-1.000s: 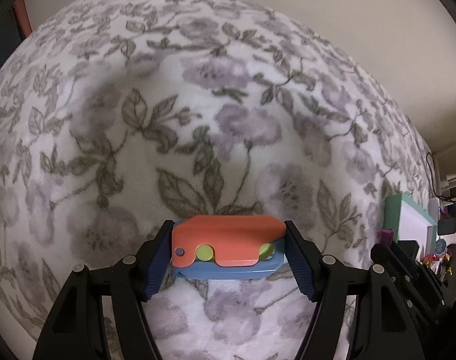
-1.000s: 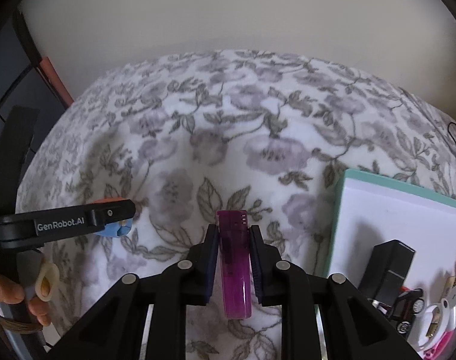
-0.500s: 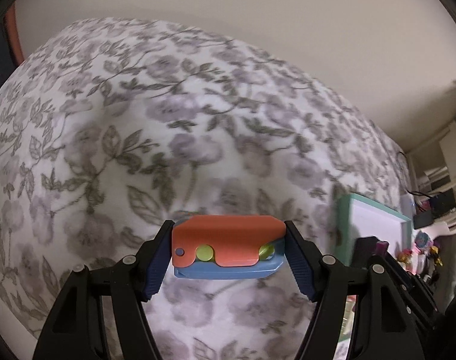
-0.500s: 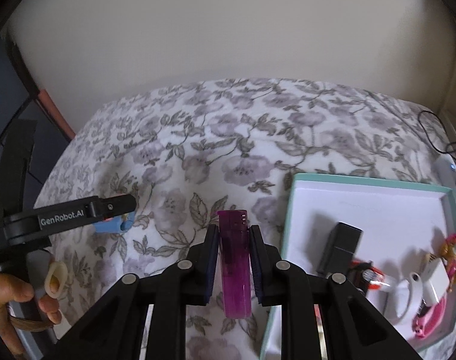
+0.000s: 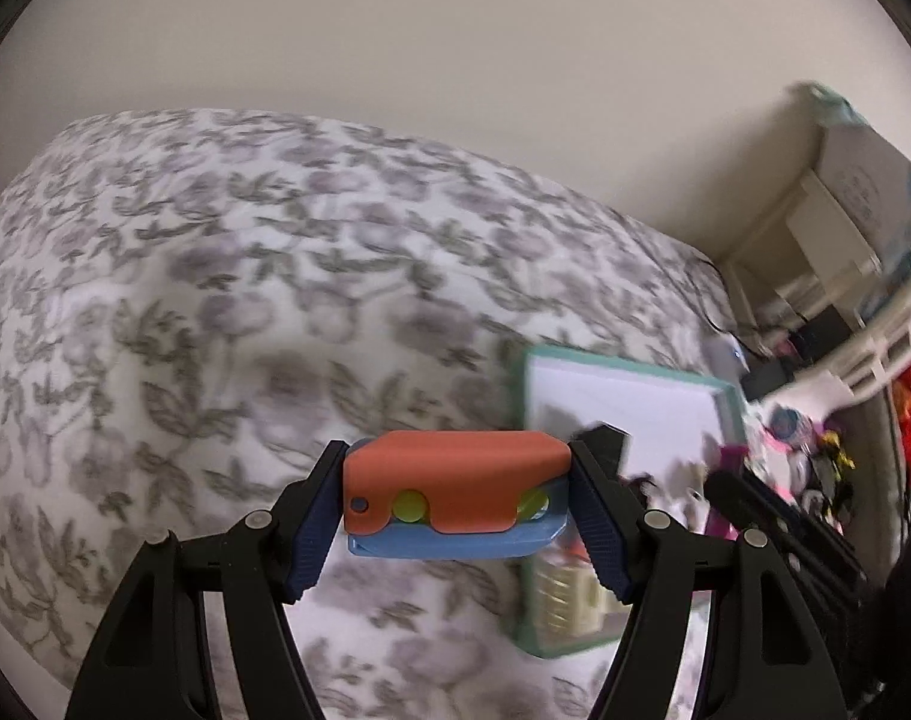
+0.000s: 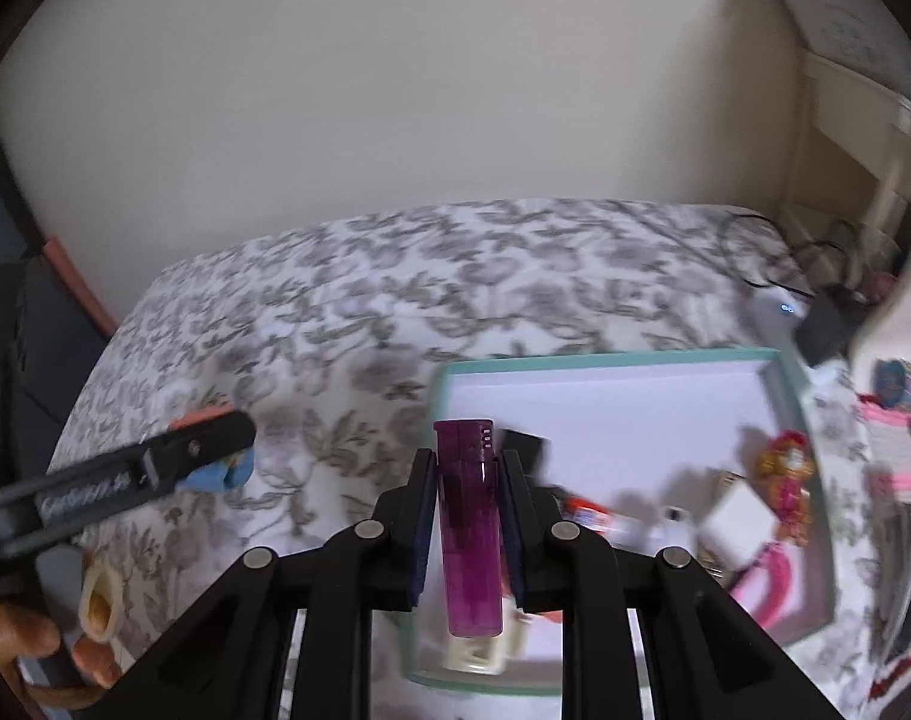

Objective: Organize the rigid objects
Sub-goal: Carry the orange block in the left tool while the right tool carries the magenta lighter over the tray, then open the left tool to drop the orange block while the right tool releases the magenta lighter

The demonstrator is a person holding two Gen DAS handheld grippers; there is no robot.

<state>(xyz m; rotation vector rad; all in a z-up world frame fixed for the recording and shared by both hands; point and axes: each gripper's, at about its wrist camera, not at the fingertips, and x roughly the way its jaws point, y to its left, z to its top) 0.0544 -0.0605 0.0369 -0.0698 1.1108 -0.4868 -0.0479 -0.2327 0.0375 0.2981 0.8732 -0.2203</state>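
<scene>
We are making out only one marking; pale lettering is running along the left gripper (image 6: 215, 462) arm in the right wrist view; it is too blurred to read, and we are finding nothing else legible.

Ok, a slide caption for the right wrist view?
Right gripper clamps a purple lighter above a teal-rimmed tray on the floral bedspread.

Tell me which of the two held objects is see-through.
The purple lighter, clamped upright in the right gripper, is translucent. The other one, the orange and blue toy held crosswise in the left gripper, is opaque plastic.
</scene>
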